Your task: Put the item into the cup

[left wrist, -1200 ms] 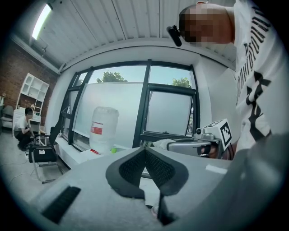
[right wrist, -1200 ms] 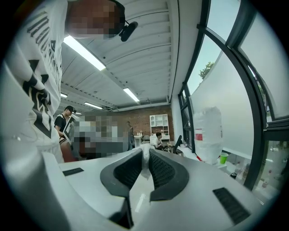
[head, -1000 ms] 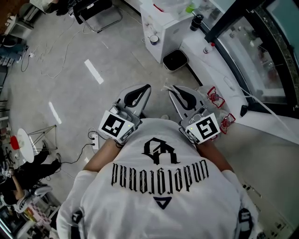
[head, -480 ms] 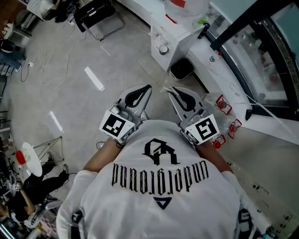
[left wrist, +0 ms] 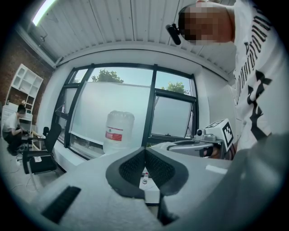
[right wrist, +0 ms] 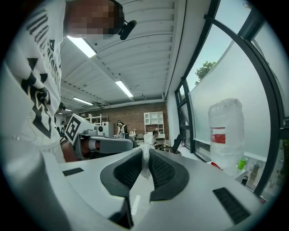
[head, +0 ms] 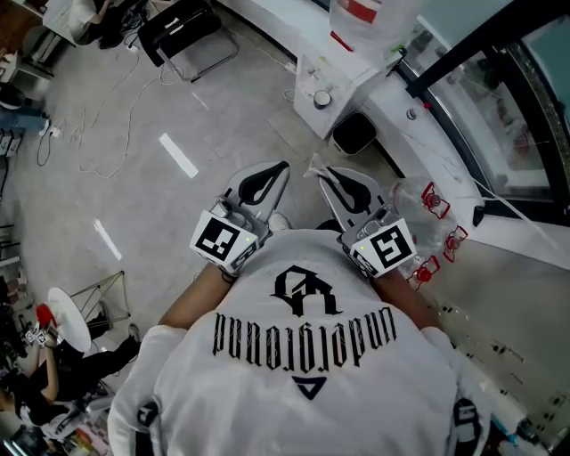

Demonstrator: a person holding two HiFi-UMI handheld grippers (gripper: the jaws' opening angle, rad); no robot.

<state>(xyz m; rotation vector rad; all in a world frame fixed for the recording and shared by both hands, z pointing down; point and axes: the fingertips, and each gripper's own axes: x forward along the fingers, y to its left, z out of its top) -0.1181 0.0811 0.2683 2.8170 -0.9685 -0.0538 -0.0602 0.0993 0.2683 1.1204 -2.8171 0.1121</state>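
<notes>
Moved: the white cabinet and the black bin have slid up and to the right in the head view, and the table has drawn nearer on my right. Both tools sit at my chest as before.
Right tool: clenched on the item, a small crumpled white scrap pinched between the pads.
Item's lie: it pokes out forward past the tips, along the line of the tool, with nothing else touching it.
Left tool: clenched with nothing in it; its own view shows the pads meeting, with only the room beyond.
Cup: I cannot pick one out for sure. Some clear things with red print lie on the table just right of my right tool and may be cups, but they are too small and see-through to tell.
The key relation: the table lies ahead and to the right, so the loaded right tool is on the near side and the left is well off from it.
Next move, as I judge it: swing the right tool rightward over the table, find the cup's mouth, then let go.
Around: a big water jug stands beyond the cabinet.
In the way: cabinet and bin stand ahead at the table's far end; nothing lies between my right tool and the near stretch.
</notes>
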